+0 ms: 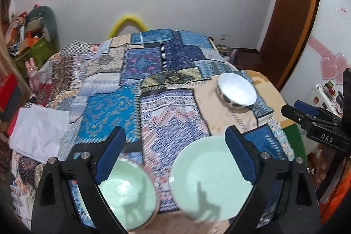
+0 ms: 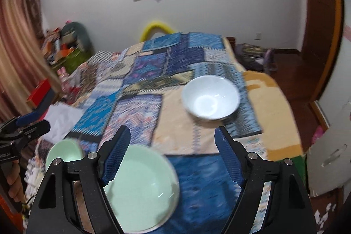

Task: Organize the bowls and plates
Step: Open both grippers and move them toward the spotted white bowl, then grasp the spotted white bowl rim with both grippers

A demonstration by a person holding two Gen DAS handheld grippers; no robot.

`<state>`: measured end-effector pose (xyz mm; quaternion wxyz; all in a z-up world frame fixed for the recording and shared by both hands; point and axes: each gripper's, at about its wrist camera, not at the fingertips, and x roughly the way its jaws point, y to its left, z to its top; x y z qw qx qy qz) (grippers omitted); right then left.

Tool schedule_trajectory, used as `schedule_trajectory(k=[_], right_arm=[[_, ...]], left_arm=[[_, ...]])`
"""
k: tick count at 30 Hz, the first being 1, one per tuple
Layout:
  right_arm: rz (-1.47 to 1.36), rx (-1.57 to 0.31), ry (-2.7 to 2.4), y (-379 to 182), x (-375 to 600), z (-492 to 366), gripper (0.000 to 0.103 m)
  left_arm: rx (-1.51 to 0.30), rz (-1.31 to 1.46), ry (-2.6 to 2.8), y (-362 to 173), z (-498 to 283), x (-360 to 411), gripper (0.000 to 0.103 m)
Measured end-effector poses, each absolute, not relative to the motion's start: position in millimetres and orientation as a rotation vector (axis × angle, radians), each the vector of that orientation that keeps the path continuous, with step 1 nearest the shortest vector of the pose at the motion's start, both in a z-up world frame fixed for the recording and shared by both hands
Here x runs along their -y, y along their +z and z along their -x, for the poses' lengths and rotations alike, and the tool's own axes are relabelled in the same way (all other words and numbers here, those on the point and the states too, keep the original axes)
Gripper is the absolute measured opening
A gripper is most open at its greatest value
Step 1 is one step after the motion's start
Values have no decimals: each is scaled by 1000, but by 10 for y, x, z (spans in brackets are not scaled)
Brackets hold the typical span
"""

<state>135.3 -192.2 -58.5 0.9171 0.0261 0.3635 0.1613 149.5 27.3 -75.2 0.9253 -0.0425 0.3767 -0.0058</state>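
A pale green plate (image 1: 208,181) and a pale green bowl (image 1: 129,194) lie on the patchwork-covered bed near me. A white bowl (image 1: 238,89) sits farther off to the right. My left gripper (image 1: 175,139) is open and empty, above the gap between the green bowl and the plate. In the right wrist view the green plate (image 2: 142,188) is under the left finger, the green bowl (image 2: 63,152) is at the left, and the white bowl (image 2: 210,100) is ahead. My right gripper (image 2: 172,137) is open and empty.
The bed's patchwork cover (image 1: 153,71) fills the middle. A white cloth (image 1: 39,131) lies at its left edge. Boxes and clutter (image 1: 24,36) stand at the left wall. A wooden door (image 1: 291,14) is at the right. A yellow hoop (image 1: 128,23) rises behind the bed.
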Motion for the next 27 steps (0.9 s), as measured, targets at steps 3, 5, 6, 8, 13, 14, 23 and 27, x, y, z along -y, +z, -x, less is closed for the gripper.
schedule_trajectory(k=[3,5,6,8,13,14,23,27], right_arm=[[-63,-735,286,-587,2072,-1482,77],[-69,-733,259,-620,2159,-1578,77],[-72,-734,248,-638,2189,-1619,77],[-83,-745,232,-696,2250,-1715,76],[-95,-782,199,-925,2341,-1981,71],[-94,-791,198,-960,2344,-2014,69],[-106,-910,184,-1413,2411,-2490,39],[-127,-949,185,-1548,2470,-2666,28]], left_arm=[[-782,91,-29,-777,-1666,-174,93],[-788,87,-39,-808,-1803,-105,93],[-792,85,-42,-828,-1856,-85,93],[-803,80,-50,-884,-1987,-20,93],[-834,66,-63,-1061,-2285,124,93],[-840,63,-64,-1097,-2329,139,93],[-914,54,-52,-1457,-2795,235,93],[-955,73,-52,-1599,-2979,227,93]])
